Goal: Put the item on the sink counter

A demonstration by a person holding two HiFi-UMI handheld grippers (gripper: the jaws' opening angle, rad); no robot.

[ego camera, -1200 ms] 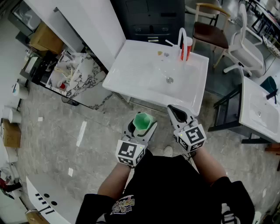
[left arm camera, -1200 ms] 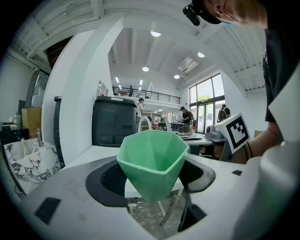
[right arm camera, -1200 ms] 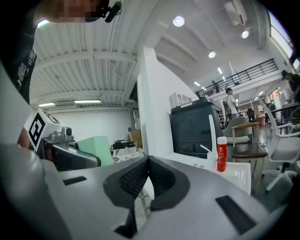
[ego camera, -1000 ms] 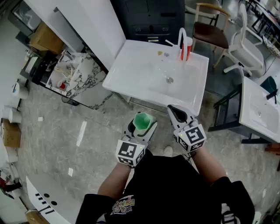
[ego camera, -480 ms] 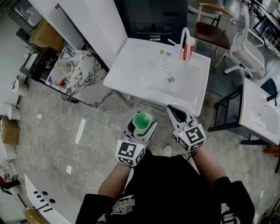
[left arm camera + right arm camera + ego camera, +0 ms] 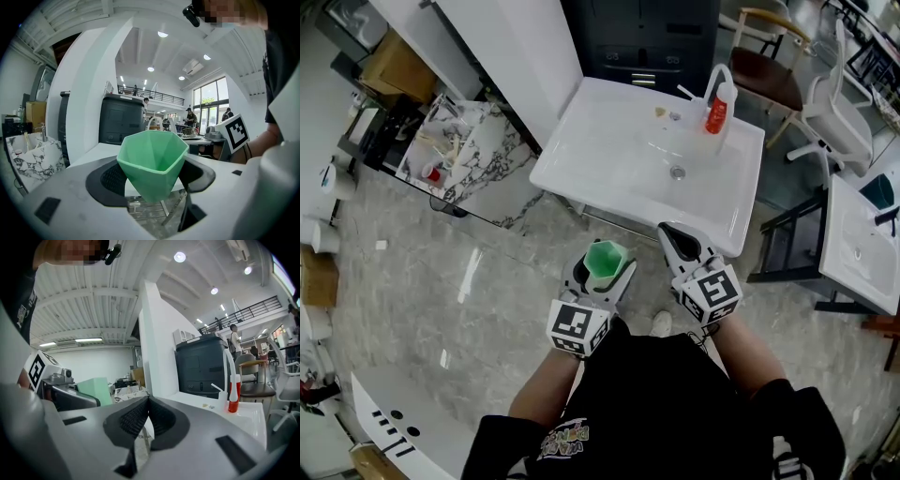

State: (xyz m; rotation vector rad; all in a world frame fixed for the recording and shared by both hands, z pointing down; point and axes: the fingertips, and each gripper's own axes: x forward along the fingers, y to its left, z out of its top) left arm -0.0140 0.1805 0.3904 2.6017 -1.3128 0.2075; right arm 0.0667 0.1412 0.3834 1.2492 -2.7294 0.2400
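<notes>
The green cup (image 6: 605,259) stands upright, pinched between the fingers of the left gripper (image 6: 602,272), over the floor. The sink counter (image 6: 572,141) lies straight ahead of it. The right gripper (image 6: 678,246) alongside has its fingers pressed together, holding nothing

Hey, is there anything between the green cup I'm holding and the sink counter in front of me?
Nothing visible. The left gripper is shut on the green cup, and only bare floor lies between it and the sink counter. The red bottle stands by the counter's far edge.
</notes>
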